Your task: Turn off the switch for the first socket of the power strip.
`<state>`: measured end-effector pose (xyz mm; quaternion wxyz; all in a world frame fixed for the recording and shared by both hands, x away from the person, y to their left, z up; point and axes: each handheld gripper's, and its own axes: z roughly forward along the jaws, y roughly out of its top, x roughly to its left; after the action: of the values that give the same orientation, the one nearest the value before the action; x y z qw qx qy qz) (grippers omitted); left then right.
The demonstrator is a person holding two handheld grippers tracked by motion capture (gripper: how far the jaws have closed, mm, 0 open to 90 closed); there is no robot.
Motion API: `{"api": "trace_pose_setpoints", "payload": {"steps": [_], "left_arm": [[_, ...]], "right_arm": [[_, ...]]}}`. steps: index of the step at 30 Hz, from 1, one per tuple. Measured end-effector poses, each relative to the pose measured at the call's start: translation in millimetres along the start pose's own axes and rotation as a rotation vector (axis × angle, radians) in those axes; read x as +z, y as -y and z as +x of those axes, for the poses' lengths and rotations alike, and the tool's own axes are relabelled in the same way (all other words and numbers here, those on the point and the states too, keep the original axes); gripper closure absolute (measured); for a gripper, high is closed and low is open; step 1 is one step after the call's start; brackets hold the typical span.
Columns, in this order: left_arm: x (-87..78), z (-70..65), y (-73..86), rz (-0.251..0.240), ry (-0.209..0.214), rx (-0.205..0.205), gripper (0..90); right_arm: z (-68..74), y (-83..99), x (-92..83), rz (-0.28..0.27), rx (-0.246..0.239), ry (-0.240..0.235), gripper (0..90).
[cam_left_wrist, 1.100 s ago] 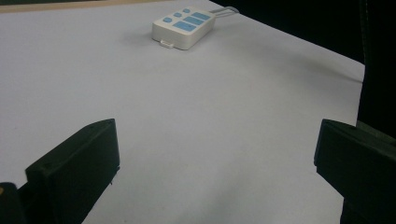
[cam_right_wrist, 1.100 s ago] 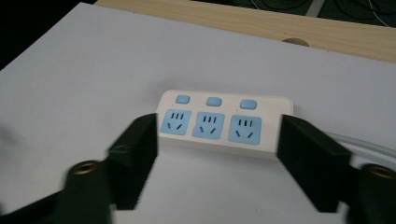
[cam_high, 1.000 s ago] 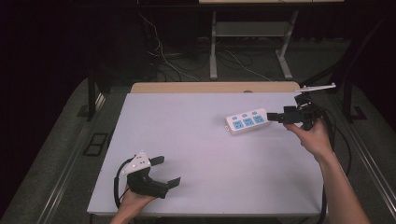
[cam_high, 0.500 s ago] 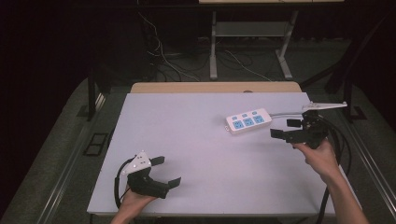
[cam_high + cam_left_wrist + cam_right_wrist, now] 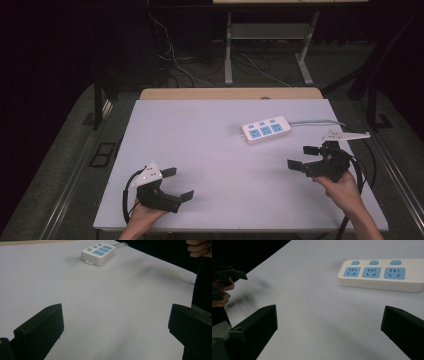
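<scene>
High view shows the white plastic power strip with blue sockets (image 5: 266,130) at two o'clock on the pale grey table (image 5: 210,150), so the wide-open, empty right gripper (image 5: 304,157) should approach squarely across its width while the equally open, empty left gripper (image 5: 177,184) idles at seven o'clock.

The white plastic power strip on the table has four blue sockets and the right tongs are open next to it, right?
Not quite: the white plastic power strip has three blue sockets, as the right gripper view shows. It does lie on the table, with the right tongs open beside it.
</scene>
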<state>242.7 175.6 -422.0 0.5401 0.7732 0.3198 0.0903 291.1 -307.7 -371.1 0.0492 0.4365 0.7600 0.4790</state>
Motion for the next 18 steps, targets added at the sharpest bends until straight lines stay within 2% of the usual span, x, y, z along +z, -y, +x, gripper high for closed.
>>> {"api": "trace_pose_setpoints", "payload": {"steps": [9, 18], "left_arm": [[0.3, -0.1, 0.2, 0.004, -0.001, 0.0, 0.0], [0.4, -0.2, 0.3, 0.007, -0.002, 0.001, 0.0]], "right_arm": [[6.4, 25.1, 2.9, 0.008, -0.002, -0.023, 0.4], [14.6, 43.4, 5.1, 0.005, -0.023, -0.027, 0.4]]}}
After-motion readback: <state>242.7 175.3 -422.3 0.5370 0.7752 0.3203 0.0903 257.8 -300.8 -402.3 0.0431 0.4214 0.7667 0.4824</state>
